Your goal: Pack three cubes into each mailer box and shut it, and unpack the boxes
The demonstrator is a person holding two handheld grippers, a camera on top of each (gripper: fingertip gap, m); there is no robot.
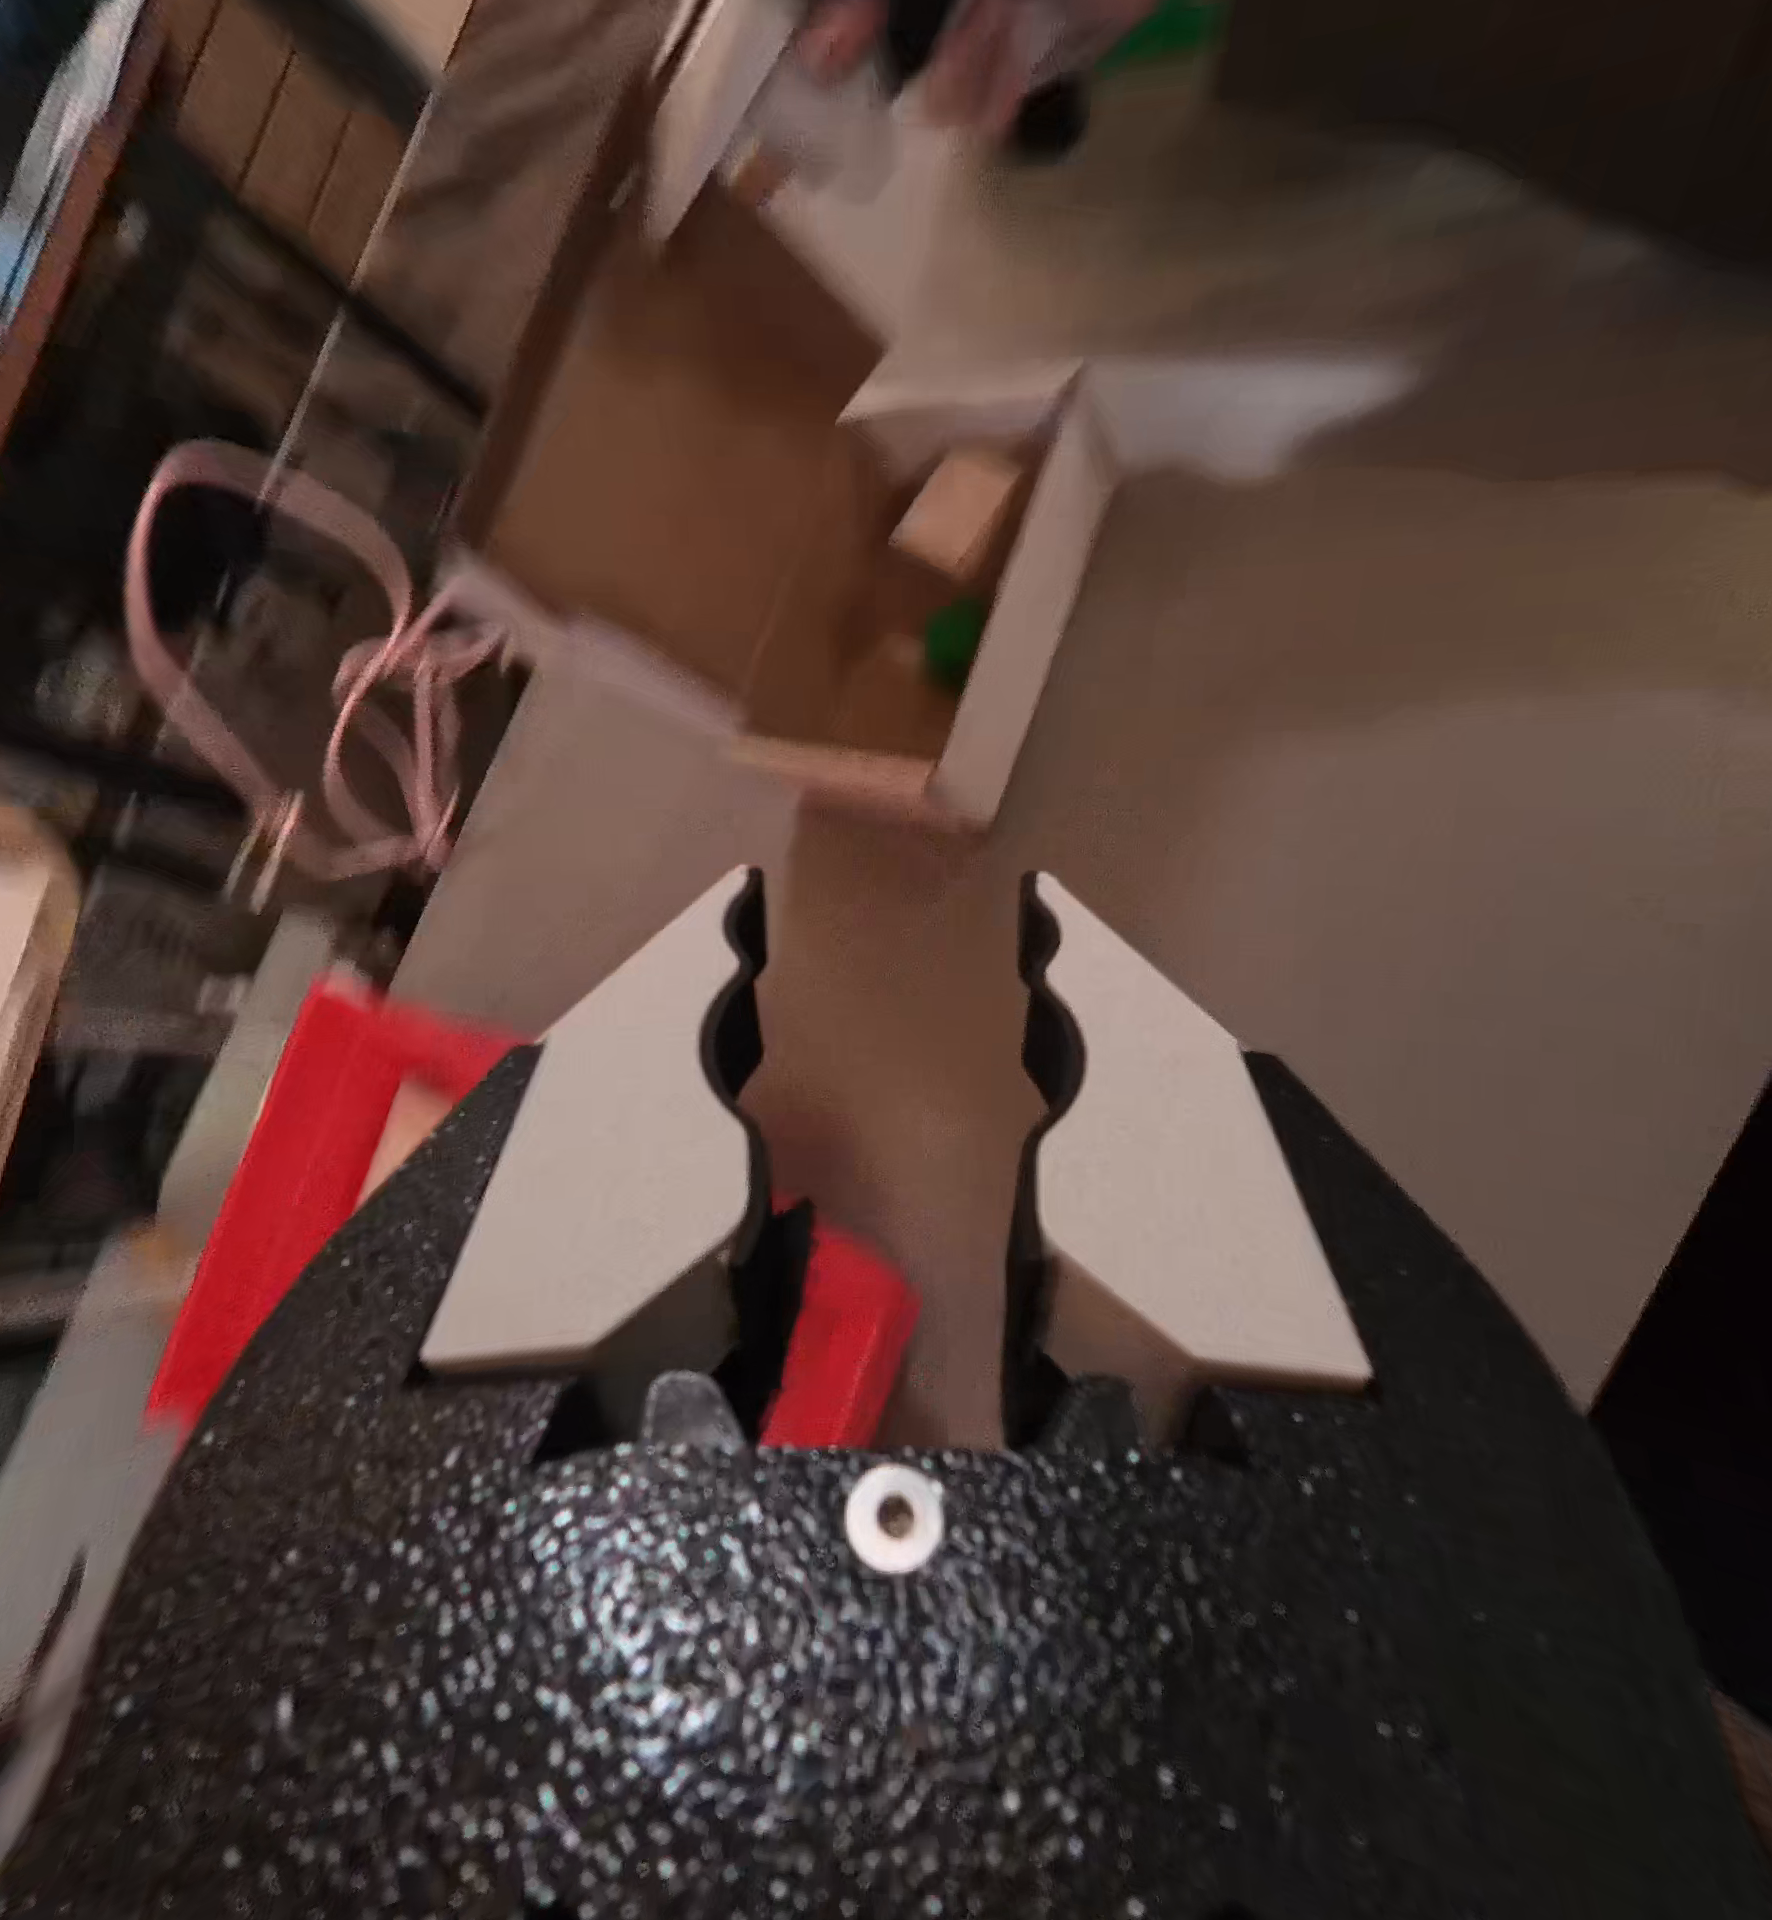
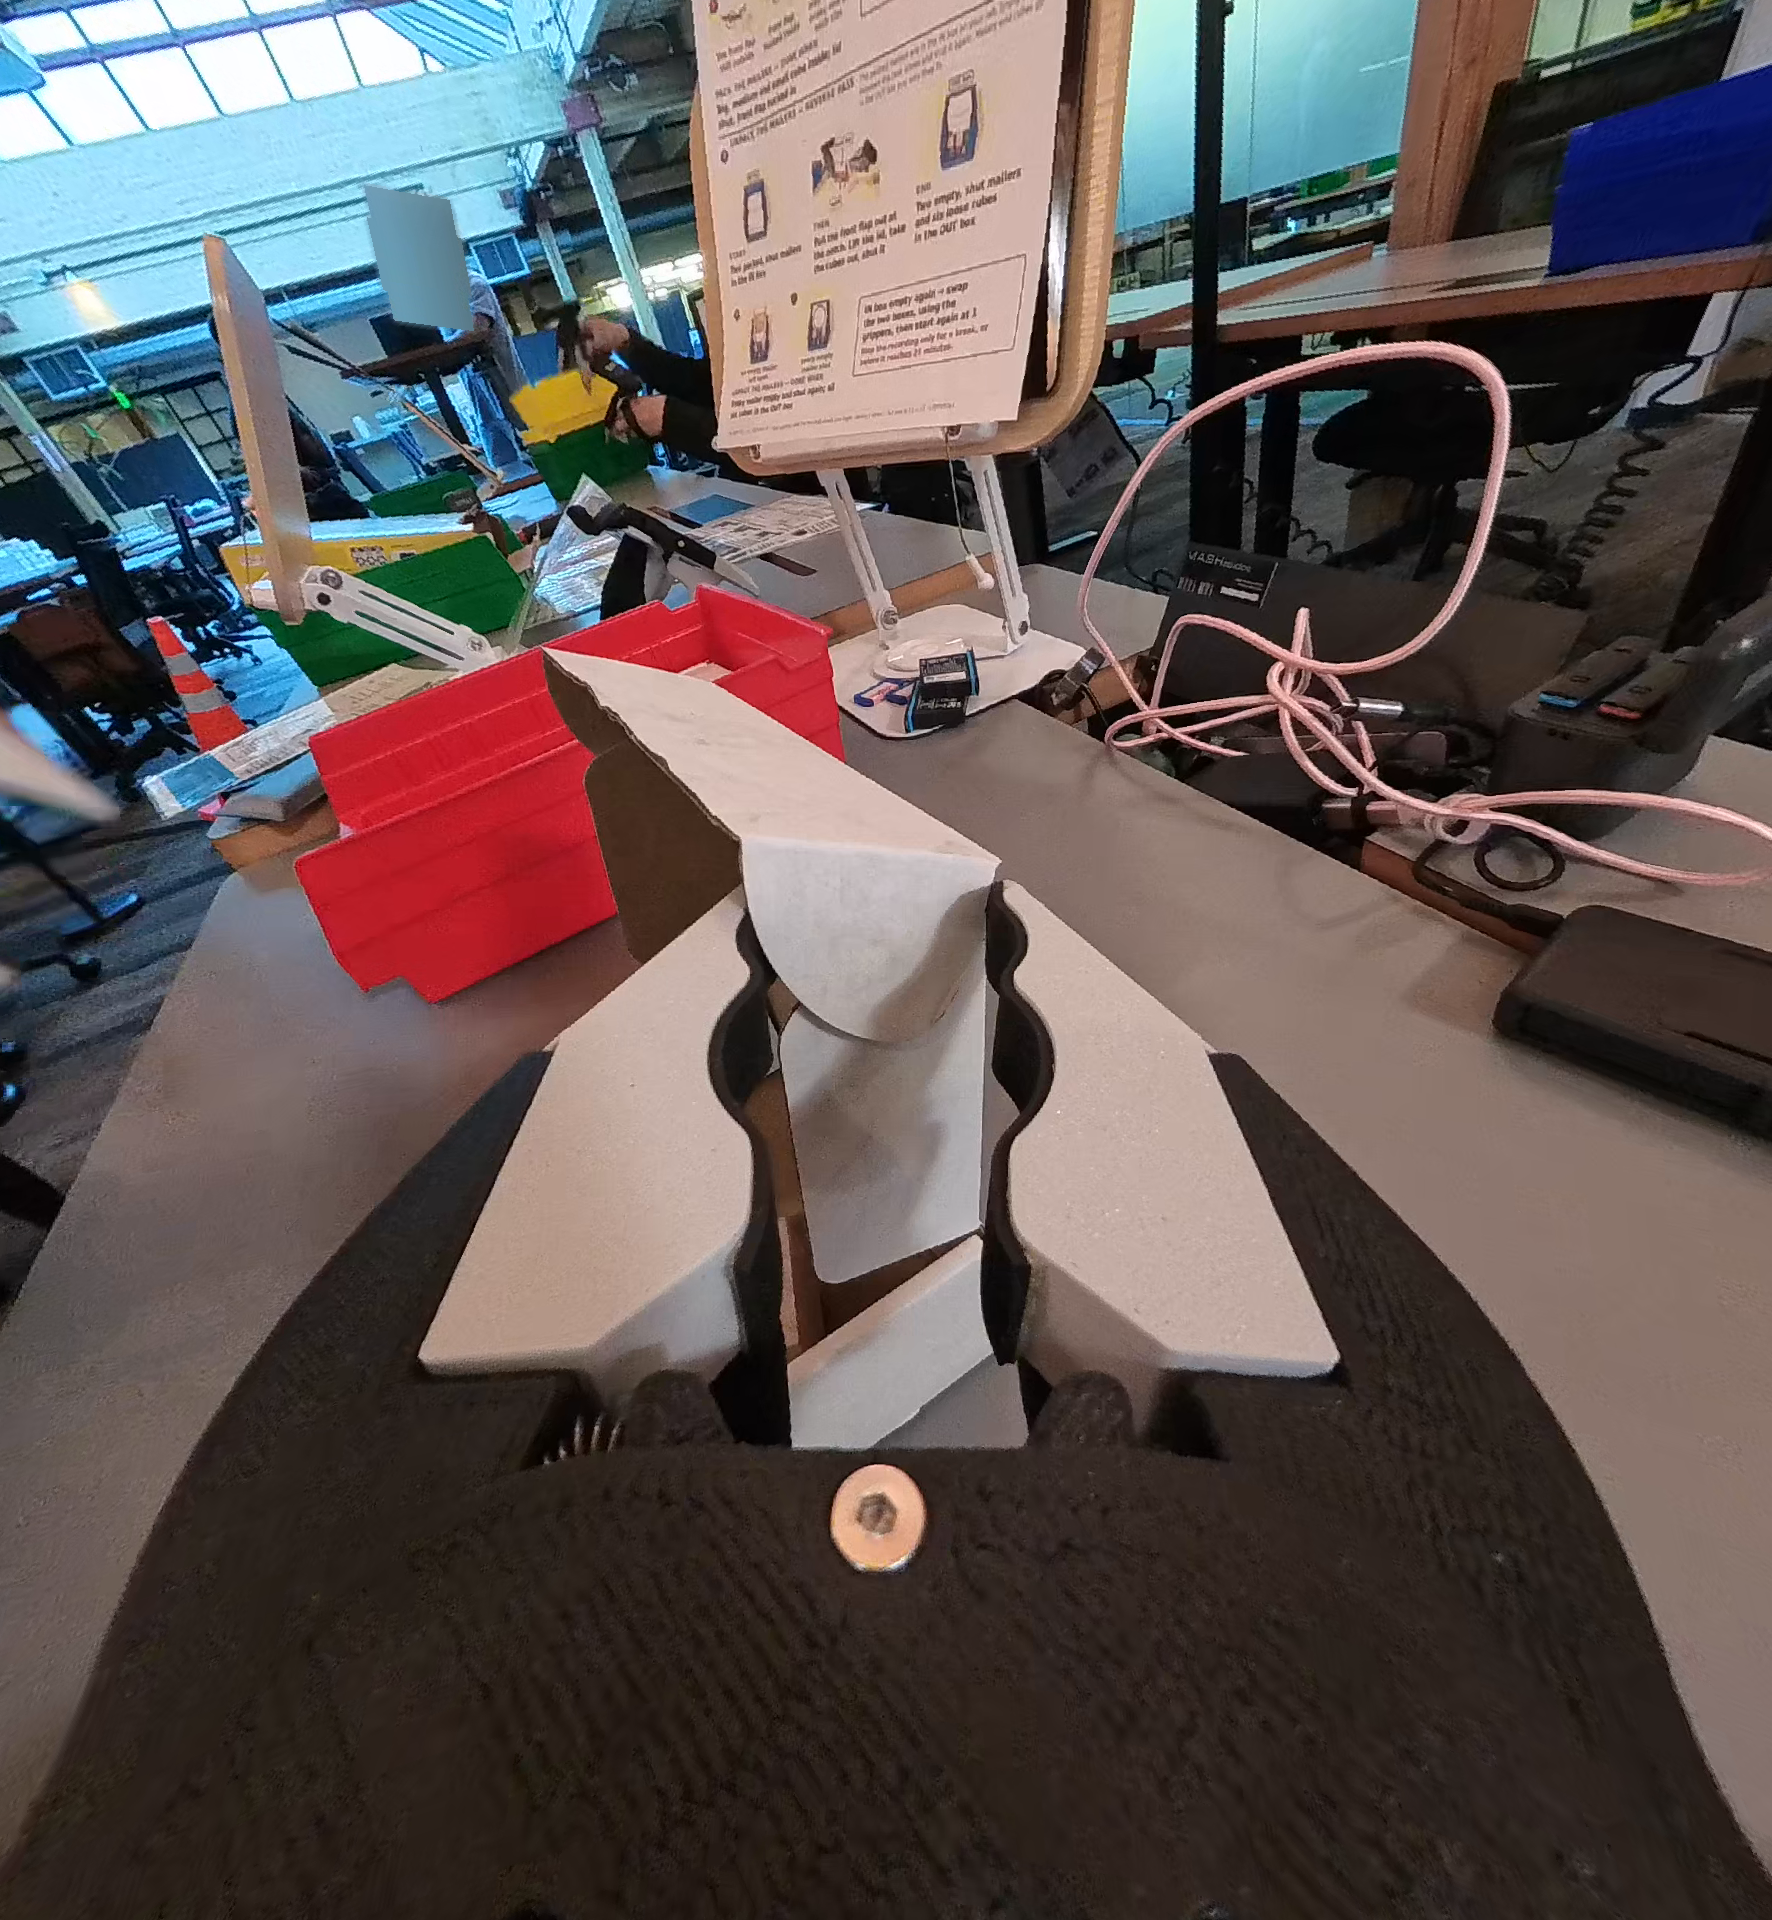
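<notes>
Left wrist view: left gripper (image 1: 892, 1039) spread, empty; mailer box (image 1: 1027, 592) open on table (image 1: 1433, 779), wooden cube (image 1: 960, 509) inside. Right gripper (image 2: 866, 997) pinching lid flap (image 2: 861, 925). Packing or unpacking: cannot tell; unfinished.

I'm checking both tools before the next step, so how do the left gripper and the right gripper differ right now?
The left gripper is empty, with bare table between its jaws; the right gripper has the white mailer box flap between its fingers. The left view is motion-blurred; the right view is sharp. Both have pale scalloped fingers on black bodies.
</notes>
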